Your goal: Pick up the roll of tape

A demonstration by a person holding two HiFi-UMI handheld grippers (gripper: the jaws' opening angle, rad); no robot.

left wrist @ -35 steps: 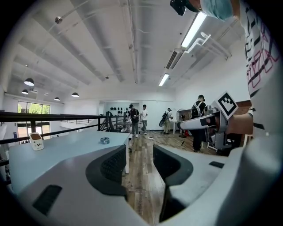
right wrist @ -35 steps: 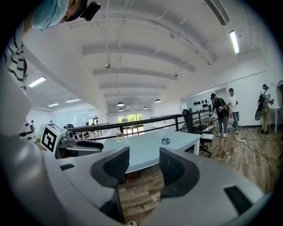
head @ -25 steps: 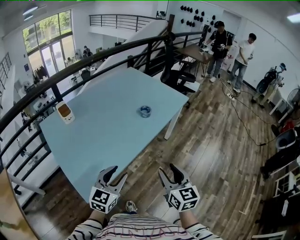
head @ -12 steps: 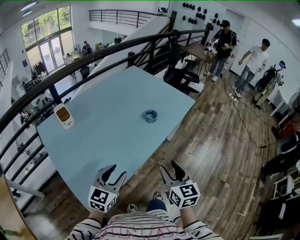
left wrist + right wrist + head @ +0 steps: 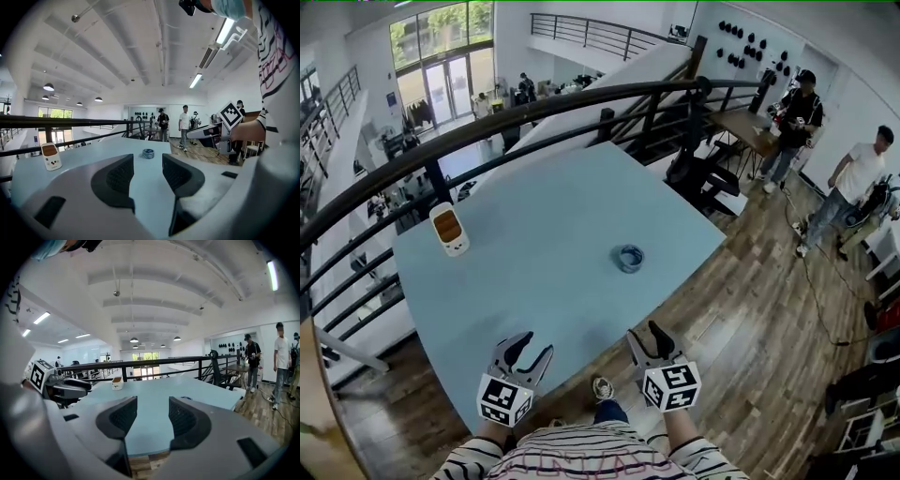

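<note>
1. Pale blue worktop (image 5: 534,291) beside a black railing (image 5: 534,101) carries the roll of tape (image 5: 629,258), lying flat near its 3 o'clock edge.
2. Left tool (image 5: 528,349) and right tool (image 5: 649,337) hover at 6 o'clock, both spread and empty, well apart from the tape.
3. At 10 o'clock stands a white-and-brown object (image 5: 449,230), possibly a small gadget.

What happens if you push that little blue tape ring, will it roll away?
Probably not: the roll of tape lies flat on the table, hole up, so it would likely slide. It looks small, so it is probably light. If tipped onto its edge, it could roll.
</note>
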